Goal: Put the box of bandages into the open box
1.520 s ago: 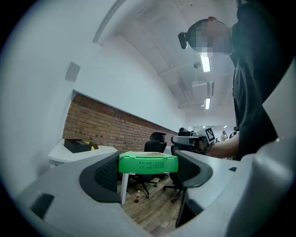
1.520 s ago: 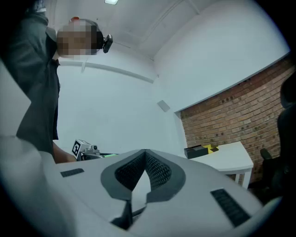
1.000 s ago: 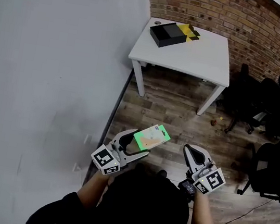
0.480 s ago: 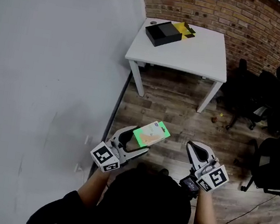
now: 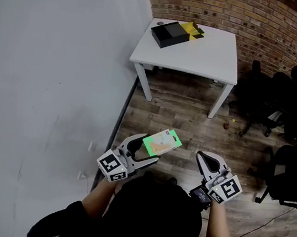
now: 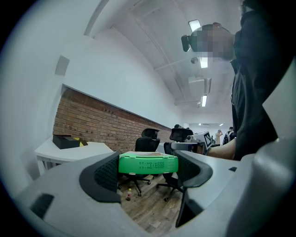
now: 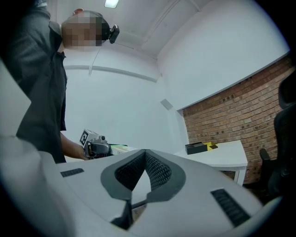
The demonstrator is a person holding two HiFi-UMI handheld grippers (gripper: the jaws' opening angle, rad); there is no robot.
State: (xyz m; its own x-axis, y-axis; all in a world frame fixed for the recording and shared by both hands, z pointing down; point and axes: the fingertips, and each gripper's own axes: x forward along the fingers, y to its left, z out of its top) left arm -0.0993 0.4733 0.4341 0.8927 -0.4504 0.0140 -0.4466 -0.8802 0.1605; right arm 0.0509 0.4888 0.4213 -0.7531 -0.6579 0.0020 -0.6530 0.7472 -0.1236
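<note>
At left tool (image 5: 146,152): one bandage box (image 5: 161,143) clamped; right tool (image 5: 204,158) closed, empty.

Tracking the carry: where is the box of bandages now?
Head view, lower centre: the box of bandages sits clamped in the left gripper above the wooden floor, far from the open box.

The flat green cardboard box of bandages (image 5: 161,143) has a pale picture on its wide face. It is clamped by its side edges between the jaws of the left gripper (image 5: 144,152), tilted, well above the floor. The shallow black open box (image 5: 167,34) sits on the white table (image 5: 209,52), at the far corner, with its yellow flap (image 5: 195,30) touching it.
</note>
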